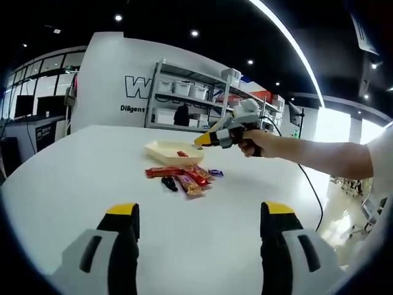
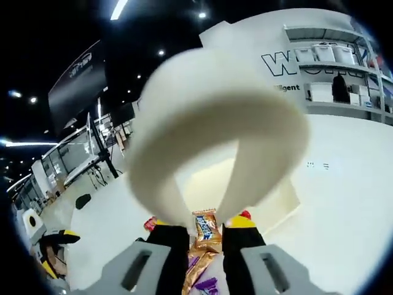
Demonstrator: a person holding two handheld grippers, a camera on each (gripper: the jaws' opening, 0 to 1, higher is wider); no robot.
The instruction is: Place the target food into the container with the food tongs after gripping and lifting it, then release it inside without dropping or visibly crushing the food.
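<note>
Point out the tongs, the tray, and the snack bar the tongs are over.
tongs point(image 2: 215, 104), right gripper view, on the looped white back end.
tray point(image 1: 161, 149), left gripper view, on its near rim.
snack bar point(image 2: 205, 226), right gripper view, on the orange wrapper between the tong arms.

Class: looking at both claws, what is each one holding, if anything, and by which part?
The right claw grips the white food tongs, its jaws squeezing the two arms near their looped end. The left claw is open, holding nothing.
</note>
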